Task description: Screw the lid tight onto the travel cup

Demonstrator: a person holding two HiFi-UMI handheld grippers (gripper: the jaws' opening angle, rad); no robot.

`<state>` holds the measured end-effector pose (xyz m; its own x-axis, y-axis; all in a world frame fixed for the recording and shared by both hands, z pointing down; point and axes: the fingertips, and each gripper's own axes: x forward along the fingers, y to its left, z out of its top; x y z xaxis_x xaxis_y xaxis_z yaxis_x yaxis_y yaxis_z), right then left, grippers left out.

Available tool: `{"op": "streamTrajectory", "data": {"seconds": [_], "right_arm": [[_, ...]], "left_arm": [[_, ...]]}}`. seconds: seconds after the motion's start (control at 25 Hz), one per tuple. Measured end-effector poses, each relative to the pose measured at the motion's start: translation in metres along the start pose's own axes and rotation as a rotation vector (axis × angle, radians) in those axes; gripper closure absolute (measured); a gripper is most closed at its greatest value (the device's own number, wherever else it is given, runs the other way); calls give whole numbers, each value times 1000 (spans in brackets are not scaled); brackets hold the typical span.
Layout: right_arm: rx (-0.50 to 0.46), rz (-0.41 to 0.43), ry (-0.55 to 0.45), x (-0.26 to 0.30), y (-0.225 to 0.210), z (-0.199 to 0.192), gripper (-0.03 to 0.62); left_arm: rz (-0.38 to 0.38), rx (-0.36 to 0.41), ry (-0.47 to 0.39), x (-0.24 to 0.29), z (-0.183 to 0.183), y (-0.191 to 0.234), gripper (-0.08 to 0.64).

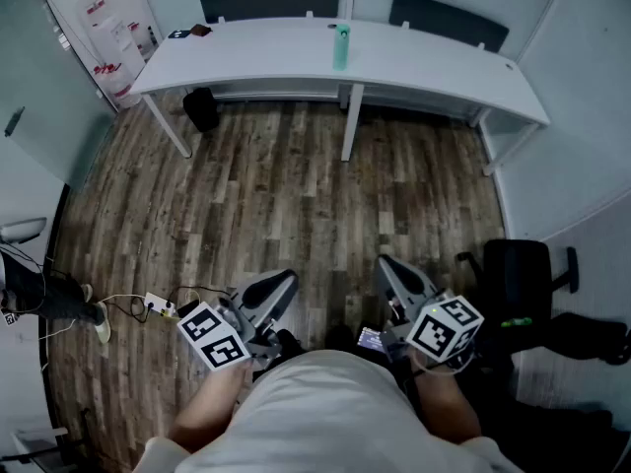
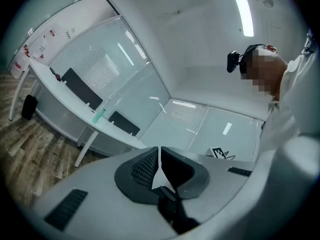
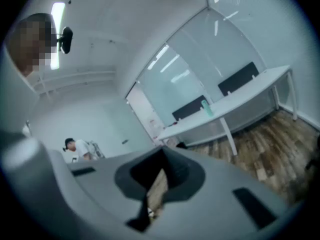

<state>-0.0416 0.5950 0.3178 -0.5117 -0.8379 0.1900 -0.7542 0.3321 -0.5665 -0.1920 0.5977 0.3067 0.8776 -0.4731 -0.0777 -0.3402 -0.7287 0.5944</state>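
A teal travel cup (image 1: 341,47) stands upright on the long white table (image 1: 424,72) across the room; I cannot tell from here whether its lid is on. It shows small in the left gripper view (image 2: 98,116) and in the right gripper view (image 3: 206,107). My left gripper (image 1: 284,286) and right gripper (image 1: 387,267) are held close to the person's body, far from the table, over the wooden floor. Both are shut, the jaws meeting with nothing between them (image 2: 159,156) (image 3: 162,159).
Two dark chairs (image 1: 268,0) stand behind the table. A black office chair (image 1: 518,276) is at the right, close by. A power strip with cables (image 1: 158,304) lies on the floor at the left. A black bag (image 1: 202,107) sits under the table. Another person (image 3: 76,147) is in the background.
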Motion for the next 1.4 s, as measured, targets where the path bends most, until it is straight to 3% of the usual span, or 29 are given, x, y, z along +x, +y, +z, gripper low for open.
{"op": "streamTrajectory", "data": {"seconds": [0.56, 0.76, 1.12, 1.28, 1.4], "right_arm": [[-27, -22, -1, -5, -7, 2, 571], [-17, -91, -14, -9, -24, 5, 569], [-52, -109, -6, -16, -41, 12, 563], [-65, -113, 4, -16, -45, 14, 491], [-66, -114, 7, -22, -55, 18, 474]], "left_arm": [[-26, 0, 2, 9, -2, -5, 518], [-27, 2, 1, 10, -1, -6, 518], [-13, 21, 4, 19, -5, -7, 515], [2, 17, 4, 19, -4, -4, 500], [11, 15, 2, 26, -8, -5, 486]]}}
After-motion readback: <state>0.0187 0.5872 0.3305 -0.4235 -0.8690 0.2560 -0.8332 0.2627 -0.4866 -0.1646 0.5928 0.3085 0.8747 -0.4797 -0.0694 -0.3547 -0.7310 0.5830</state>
